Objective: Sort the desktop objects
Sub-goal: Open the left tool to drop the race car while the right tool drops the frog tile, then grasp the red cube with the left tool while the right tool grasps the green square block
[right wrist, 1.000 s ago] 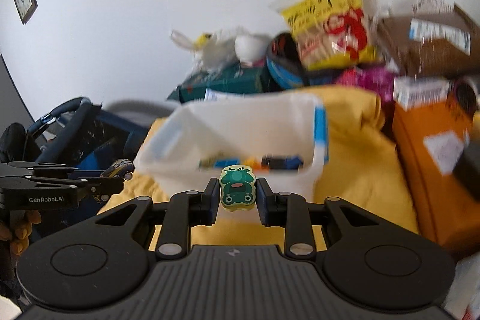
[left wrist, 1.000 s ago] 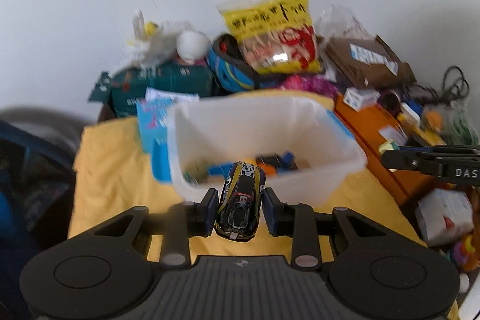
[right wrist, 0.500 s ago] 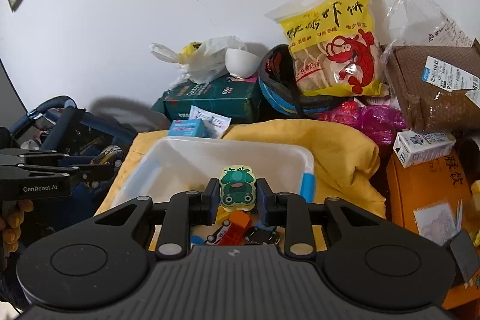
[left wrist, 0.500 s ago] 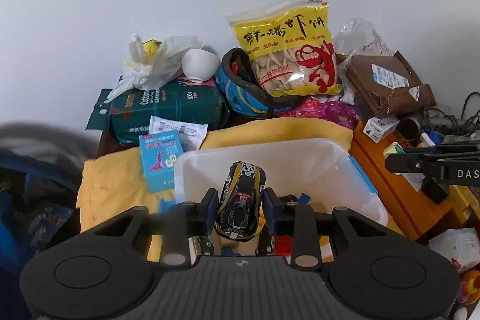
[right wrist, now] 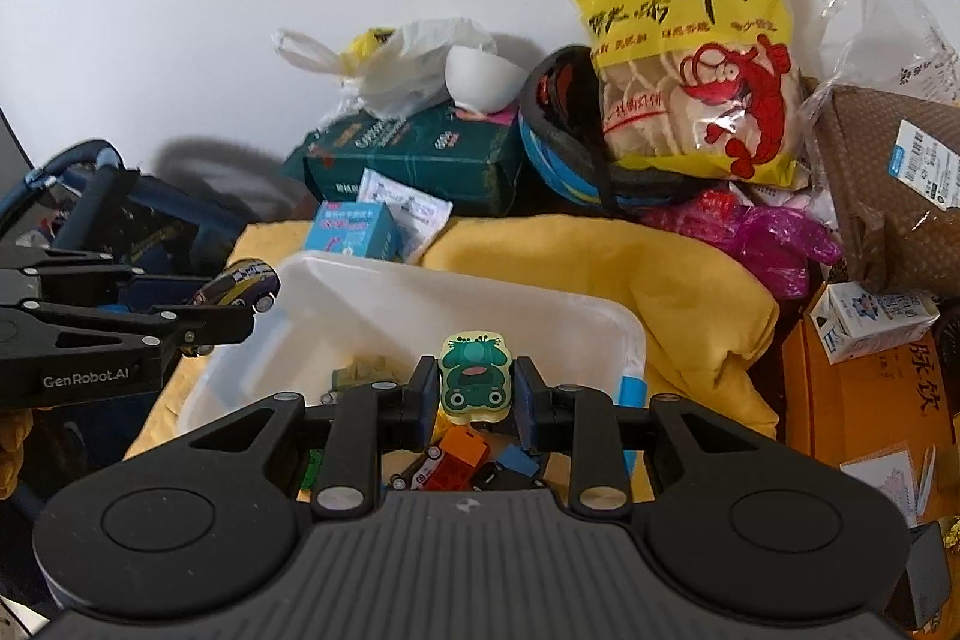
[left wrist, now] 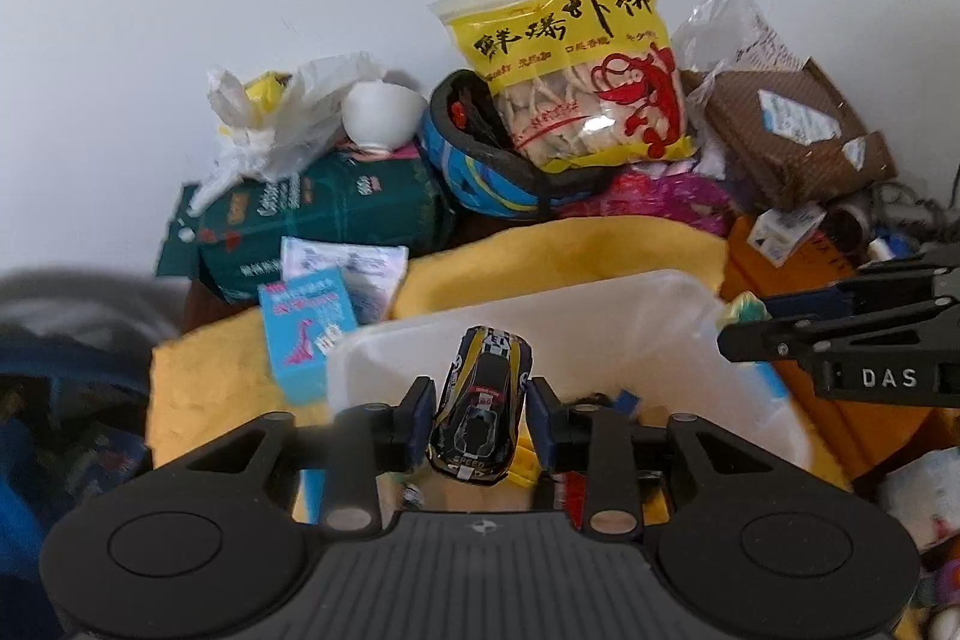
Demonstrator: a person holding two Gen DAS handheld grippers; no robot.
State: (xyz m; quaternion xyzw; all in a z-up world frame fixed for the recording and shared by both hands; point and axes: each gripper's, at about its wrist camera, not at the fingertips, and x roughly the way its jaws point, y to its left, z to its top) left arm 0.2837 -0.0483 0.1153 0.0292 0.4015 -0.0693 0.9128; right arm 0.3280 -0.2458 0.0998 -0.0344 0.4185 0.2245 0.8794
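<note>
Left wrist view: left gripper (left wrist: 480,424), jaws just been opening, a gap visible on both sides of the toy car (left wrist: 480,403) that sits between the pads, so no grip. Car black and yellow, long axis running along the fingers, one end toward the camera, the other end away and tilted up. It hangs over the near part of the white plastic bin (left wrist: 660,304), which stands on a yellow cloth (left wrist: 204,376). Right gripper (left wrist: 840,340) enters from the right, side-on.

Right wrist view: right gripper (right wrist: 474,394), jaws just been opening slightly; frog eraser (right wrist: 474,379) between the pads, contact uncertain. Eraser green, upright, face toward the camera, long axis vertical, above small toys in the bin (right wrist: 384,280). Left gripper (right wrist: 198,325) at left over the bin's rim, car (right wrist: 240,283) at its tips
</note>
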